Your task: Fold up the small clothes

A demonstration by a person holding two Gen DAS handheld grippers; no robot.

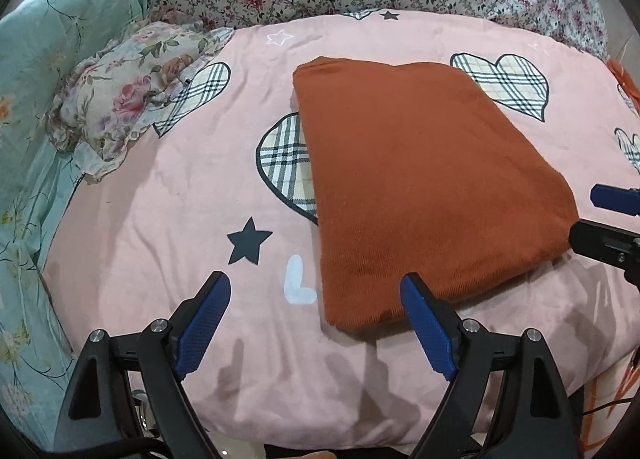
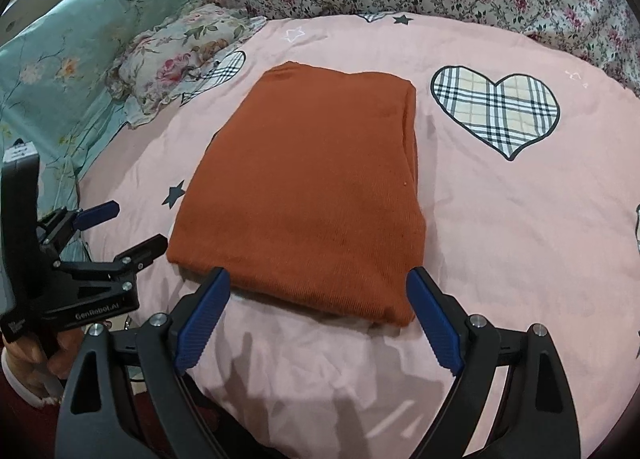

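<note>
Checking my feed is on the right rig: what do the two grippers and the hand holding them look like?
Both match: the left gripper and right gripper have black angular linkage arms with silver pivot bolts and ribbed blue finger pads. In the right wrist view, the left gripper's black body carries white "GenRobot.AI" lettering and a small white label on top. The hand below it shows a white cuff at the wrist.

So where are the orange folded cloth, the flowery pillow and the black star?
orange folded cloth (image 2: 312,187), right wrist view, middle of top layer
flowery pillow (image 1: 132,95), left wrist view, its centre
black star (image 1: 249,241), left wrist view, star's middle
</note>
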